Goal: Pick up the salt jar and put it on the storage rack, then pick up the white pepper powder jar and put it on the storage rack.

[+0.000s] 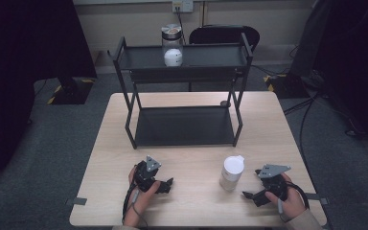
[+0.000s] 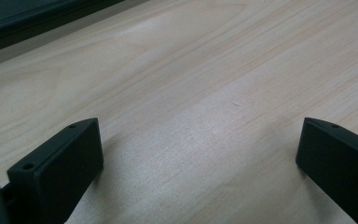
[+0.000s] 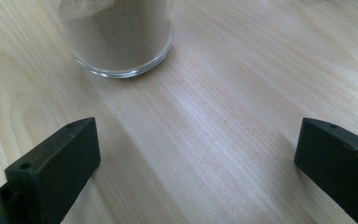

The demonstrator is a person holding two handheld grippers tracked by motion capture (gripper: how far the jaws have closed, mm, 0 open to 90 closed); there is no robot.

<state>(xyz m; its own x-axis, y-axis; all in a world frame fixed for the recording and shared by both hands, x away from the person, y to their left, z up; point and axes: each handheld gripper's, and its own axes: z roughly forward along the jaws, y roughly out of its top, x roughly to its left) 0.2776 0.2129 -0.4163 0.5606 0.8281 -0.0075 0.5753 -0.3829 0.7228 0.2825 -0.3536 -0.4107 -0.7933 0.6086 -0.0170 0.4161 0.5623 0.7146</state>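
On the wooden table [image 1: 191, 158], the glass jar [image 1: 232, 172] is standing just beside your right gripper [image 1: 255, 195], whose jaws are gaping empty; smooth, breakable, probably slippery, so you're best gripping its straight body.

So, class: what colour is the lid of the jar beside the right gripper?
White; the jar's lid shows best in the high view.

A pale wood table [image 1: 124, 143] stands on grey carpet [image 1: 43, 153] — a black chair [image 1: 223, 34] behind it, against a cream wall [image 1: 124, 24]. Dark curtains [image 1: 24, 43] hang at both sides — cables [image 1: 311, 105] trail across the floor at right.
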